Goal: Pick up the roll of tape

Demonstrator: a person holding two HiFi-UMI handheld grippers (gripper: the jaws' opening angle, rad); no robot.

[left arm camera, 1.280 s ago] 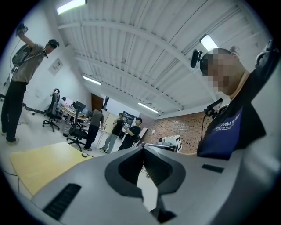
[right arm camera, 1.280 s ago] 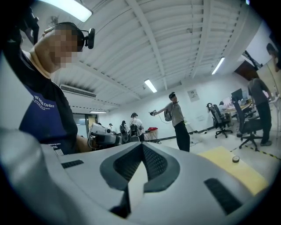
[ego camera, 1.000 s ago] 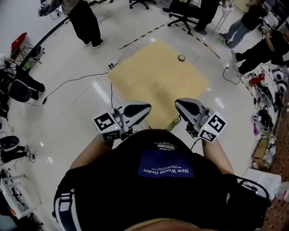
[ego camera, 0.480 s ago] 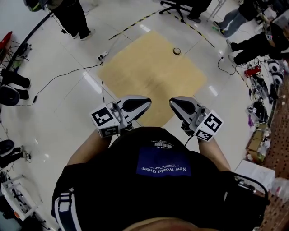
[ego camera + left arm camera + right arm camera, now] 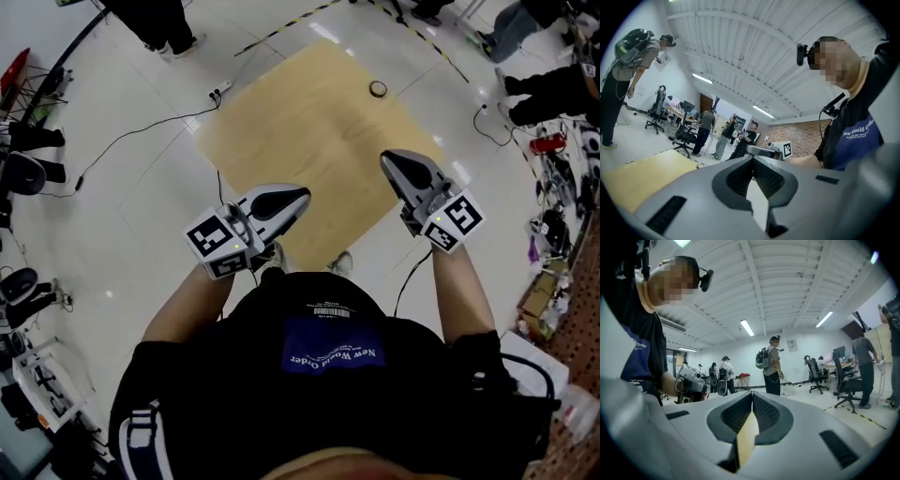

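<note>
Both pairs of jaws are pressed together on nothing, on the left gripper (image 5: pixel 302 195) and the right gripper (image 5: pixel 387 156); the roll of tape (image 5: pixel 378 89) lies well ahead on the tan floor mat (image 5: pixel 300 131); arriving with the jaws unopened would likely shove it away.

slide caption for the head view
Left gripper and right gripper, both shut, held before a tan floor mat with the roll of tape near its far edge

place: open-plan lab workroom | evidence: office chairs (image 5: pixel 686 137), floor power strip (image 5: pixel 220 91), ceiling strip lights (image 5: pixel 746 327), brick wall (image 5: pixel 801 140)
</note>
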